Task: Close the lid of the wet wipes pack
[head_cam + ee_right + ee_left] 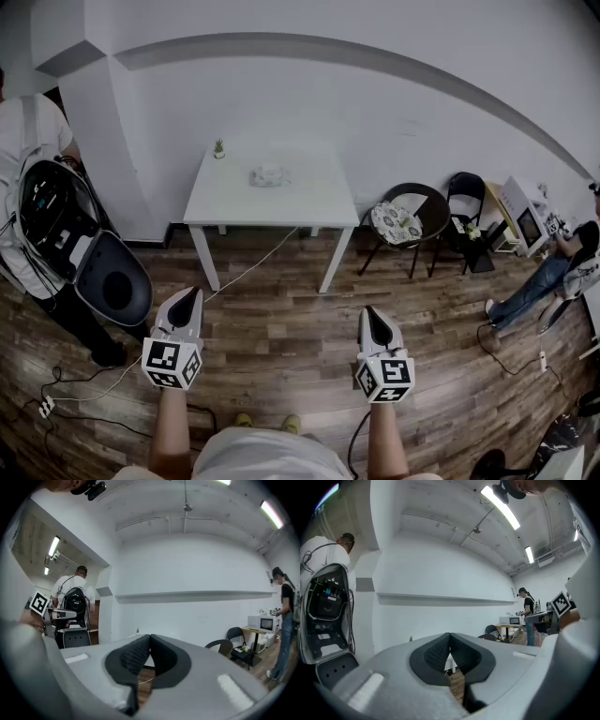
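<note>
Head view: a pale, soft wet wipes pack (269, 175) lies upper centre on a white square desk (225, 202), well apart from the left gripper (192, 292) and right gripper (368, 311) at lower frame.
Left gripper view: black ribbed fingers (433, 653) pressed together, empty.
Right gripper view: fingers (133, 656) likewise closed, empty.
Likely step: approach; next, move up to the desk and reach the lid.

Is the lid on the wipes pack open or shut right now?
Cannot tell. The wet wipes pack lies on the white table across the room, too small in the head view to make out its lid.
</note>
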A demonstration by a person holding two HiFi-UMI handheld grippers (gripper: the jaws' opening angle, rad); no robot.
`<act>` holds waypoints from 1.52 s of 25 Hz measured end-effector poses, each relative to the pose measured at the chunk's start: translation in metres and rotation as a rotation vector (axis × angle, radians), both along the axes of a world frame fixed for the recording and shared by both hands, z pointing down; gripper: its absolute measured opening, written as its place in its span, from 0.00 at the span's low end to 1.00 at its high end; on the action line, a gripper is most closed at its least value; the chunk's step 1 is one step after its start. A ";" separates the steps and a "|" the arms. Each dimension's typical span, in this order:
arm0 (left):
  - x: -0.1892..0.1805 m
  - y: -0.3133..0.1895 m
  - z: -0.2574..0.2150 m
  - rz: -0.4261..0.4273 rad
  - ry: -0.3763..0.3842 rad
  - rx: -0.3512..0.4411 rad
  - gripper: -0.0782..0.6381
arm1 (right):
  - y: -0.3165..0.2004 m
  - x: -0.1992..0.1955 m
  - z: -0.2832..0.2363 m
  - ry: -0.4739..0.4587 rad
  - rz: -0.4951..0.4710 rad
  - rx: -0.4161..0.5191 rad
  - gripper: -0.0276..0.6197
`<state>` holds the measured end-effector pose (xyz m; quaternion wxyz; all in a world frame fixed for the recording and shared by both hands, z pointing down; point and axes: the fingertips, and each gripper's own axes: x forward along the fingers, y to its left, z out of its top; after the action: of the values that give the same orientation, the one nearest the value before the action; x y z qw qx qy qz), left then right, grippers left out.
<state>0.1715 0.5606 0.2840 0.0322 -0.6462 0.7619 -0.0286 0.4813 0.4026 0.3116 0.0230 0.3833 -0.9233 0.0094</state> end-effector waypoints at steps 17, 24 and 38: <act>-0.014 0.003 0.000 0.000 0.004 0.017 0.12 | 0.009 -0.032 0.000 0.010 -0.021 0.004 0.05; -0.012 0.000 0.004 0.013 0.006 0.009 0.12 | 0.013 -0.035 0.007 0.029 -0.020 0.002 0.05; -0.006 -0.012 0.009 0.022 0.012 0.003 0.12 | 0.004 -0.039 0.016 0.076 -0.035 -0.013 0.22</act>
<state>0.1654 0.5489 0.2932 0.0288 -0.6547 0.7550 -0.0232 0.4427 0.4070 0.3274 0.0610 0.3668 -0.9283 0.0005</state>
